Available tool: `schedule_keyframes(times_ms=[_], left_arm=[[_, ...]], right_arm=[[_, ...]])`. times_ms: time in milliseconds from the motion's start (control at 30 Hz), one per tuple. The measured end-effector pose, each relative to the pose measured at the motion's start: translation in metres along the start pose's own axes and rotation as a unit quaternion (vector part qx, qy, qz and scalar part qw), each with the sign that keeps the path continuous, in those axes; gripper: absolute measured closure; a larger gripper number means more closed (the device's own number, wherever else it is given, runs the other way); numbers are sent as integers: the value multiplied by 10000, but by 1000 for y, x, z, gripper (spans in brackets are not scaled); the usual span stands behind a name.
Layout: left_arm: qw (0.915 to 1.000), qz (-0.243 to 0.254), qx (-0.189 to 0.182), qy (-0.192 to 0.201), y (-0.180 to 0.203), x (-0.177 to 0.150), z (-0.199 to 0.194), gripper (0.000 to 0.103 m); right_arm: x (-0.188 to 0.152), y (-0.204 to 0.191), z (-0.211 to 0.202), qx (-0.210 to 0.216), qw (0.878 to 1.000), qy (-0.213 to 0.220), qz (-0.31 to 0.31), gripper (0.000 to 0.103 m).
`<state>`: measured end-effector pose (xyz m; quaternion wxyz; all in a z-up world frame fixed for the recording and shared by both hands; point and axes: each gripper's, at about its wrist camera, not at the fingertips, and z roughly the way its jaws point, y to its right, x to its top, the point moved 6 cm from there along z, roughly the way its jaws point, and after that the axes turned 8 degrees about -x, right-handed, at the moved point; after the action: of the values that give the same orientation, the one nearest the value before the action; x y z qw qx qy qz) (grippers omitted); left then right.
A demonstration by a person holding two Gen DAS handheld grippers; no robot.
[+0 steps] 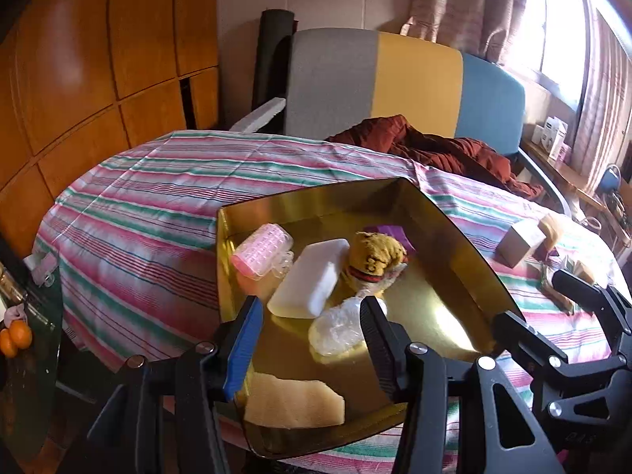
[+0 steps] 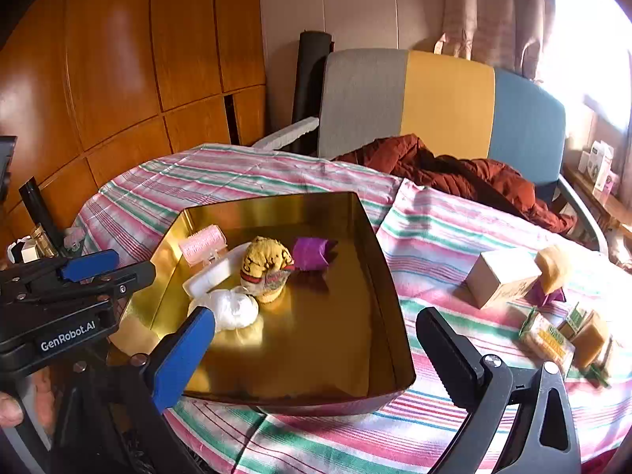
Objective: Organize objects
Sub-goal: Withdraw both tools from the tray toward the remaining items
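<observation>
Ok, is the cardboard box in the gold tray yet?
Out. The cardboard box sits on the striped cloth, right of the gold tray.

Tablecloth (image 2: 434, 237): pink, green and white stripes. Tray (image 2: 391, 288) ahead of the right claw: mirror gold inside. In it: pink roller (image 2: 203, 245), white block (image 1: 312, 276), yellow cloth with black marks (image 2: 266, 262), purple roll (image 2: 312, 254), white bundle (image 2: 233, 308). Chair back (image 2: 442, 102) beyond: grey, yellow, blue panels. Garment (image 2: 454, 170): rust red.
</observation>
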<state>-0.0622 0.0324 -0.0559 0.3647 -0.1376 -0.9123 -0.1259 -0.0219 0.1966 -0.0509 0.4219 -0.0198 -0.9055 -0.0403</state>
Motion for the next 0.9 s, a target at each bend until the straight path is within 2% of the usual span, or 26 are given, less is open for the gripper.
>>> schedule_keyframes(times_ms=[333,467,667,900], left_arm=[[9991,356,-102,-187,21,-1,9,51],[9971,565,-448,-243,38,4,12,50],[9911,934,-861,-386,67,10,19,43],[9824,1344,-1173,-555,107,19,28,43]], right_arm=[[-2,28,3,-60,9995,-78,294,3],[-3,54,6,-229,9984,-161,499,3],[-10,119,12,-517,9915,-487,1089,3],[-3,219,2,-1262,9796,-389,1513,3]])
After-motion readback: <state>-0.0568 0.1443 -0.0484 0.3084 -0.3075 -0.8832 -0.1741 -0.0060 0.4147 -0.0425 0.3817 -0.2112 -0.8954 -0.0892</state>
